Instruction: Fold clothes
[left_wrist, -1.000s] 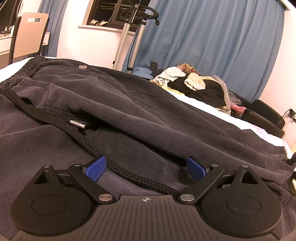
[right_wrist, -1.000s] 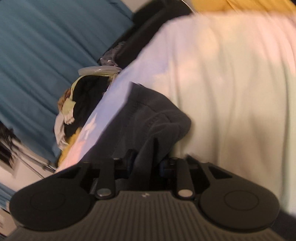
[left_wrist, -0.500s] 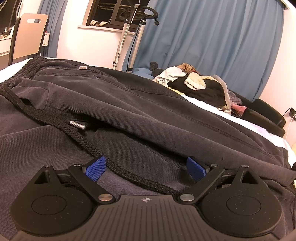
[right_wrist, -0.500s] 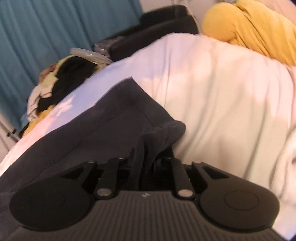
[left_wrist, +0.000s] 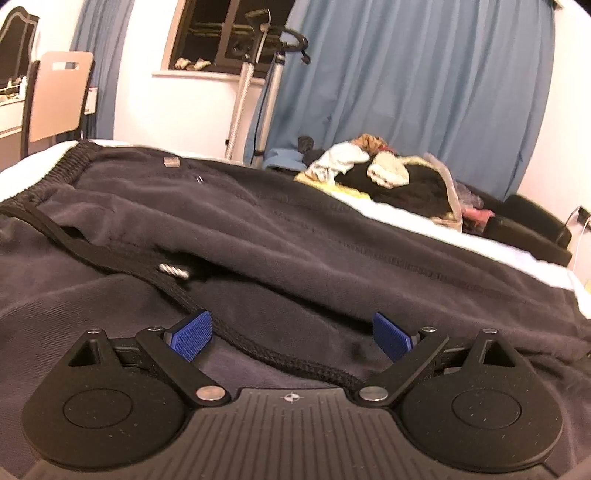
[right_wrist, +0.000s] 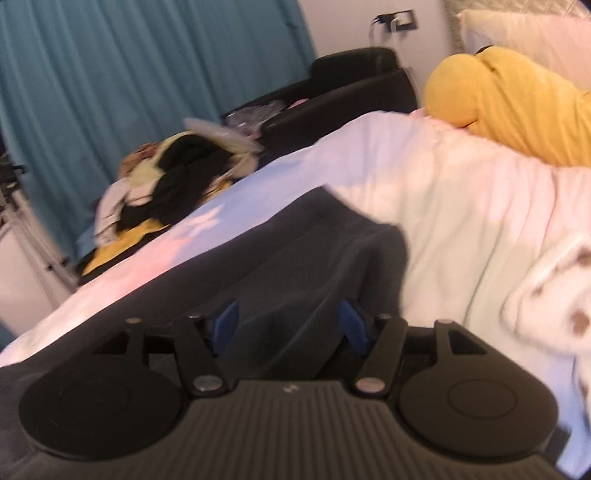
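Note:
Dark grey sweatpants (left_wrist: 295, 236) lie spread along the white bed (left_wrist: 480, 243), waistband at the far left, one leg folded over the other. A black drawstring (left_wrist: 258, 350) runs across the cloth between the pads of my left gripper (left_wrist: 291, 332), which is open and low over the pants. In the right wrist view the leg end of the pants (right_wrist: 332, 258) lies on the bed (right_wrist: 443, 221). My right gripper (right_wrist: 291, 321) is open, its blue pads either side of a fold of the cloth.
A pile of mixed clothes (left_wrist: 388, 177) (right_wrist: 173, 181) lies on the far side of the bed. A yellow cushion (right_wrist: 517, 110) and a spotted white blanket (right_wrist: 554, 295) lie at the right. A black armchair (right_wrist: 343, 85), blue curtains (left_wrist: 424, 92) and a chair (left_wrist: 59, 96) stand behind.
My right gripper has let go of the pants leg end: its jaws were shut on the cloth and now stand open. The leg has come down flat on the bed. The left gripper has lifted slightly.

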